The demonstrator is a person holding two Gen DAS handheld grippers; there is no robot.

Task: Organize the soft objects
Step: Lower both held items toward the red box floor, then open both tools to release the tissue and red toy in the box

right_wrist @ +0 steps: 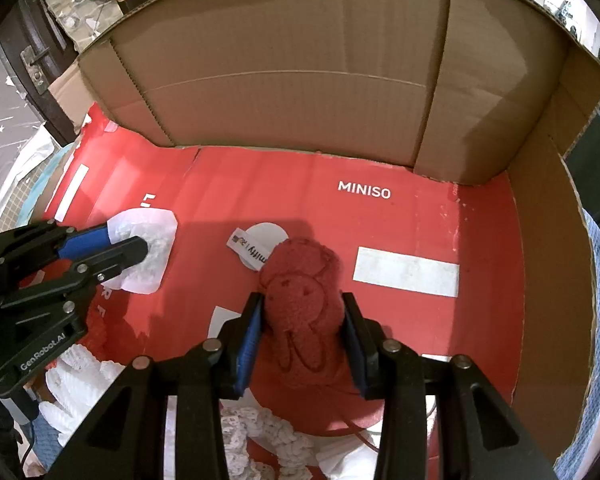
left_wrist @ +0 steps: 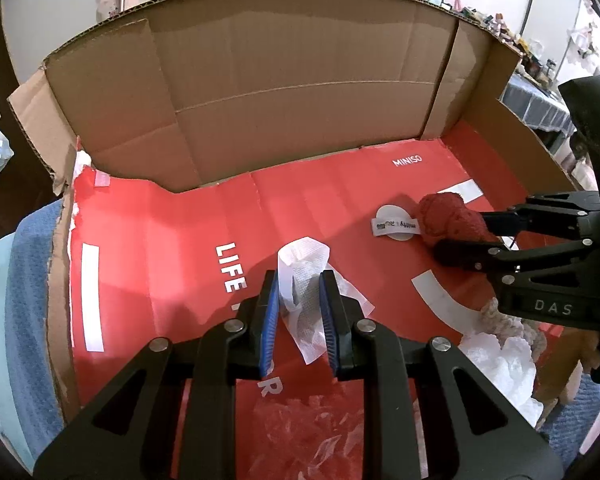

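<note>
Left tongs: left gripper [left_wrist: 299, 312] is clamped tight on a white mesh pouch [left_wrist: 302, 276], blue pads pressing it from both sides, the pouch held low over the red floor.
Right tongs: right gripper [right_wrist: 303, 334] squeezes a red plush toy [right_wrist: 302, 308] between its blue pads, around the toy's middle.
Plush toy: fuzzy, with a stitched face, lying on the box floor with its white label [right_wrist: 250, 249] sticking out toward the far wall.
Box: a cardboard box [right_wrist: 300, 80] with brown walls standing up behind and at the sides, lined with a red sheet [right_wrist: 400, 216] printed MINISO.
Near edge: white crocheted pieces [right_wrist: 260, 432] lie bunched just below the plush.
Spacing: both tongs sit side by side, pouch left of the plush, apart.
</note>
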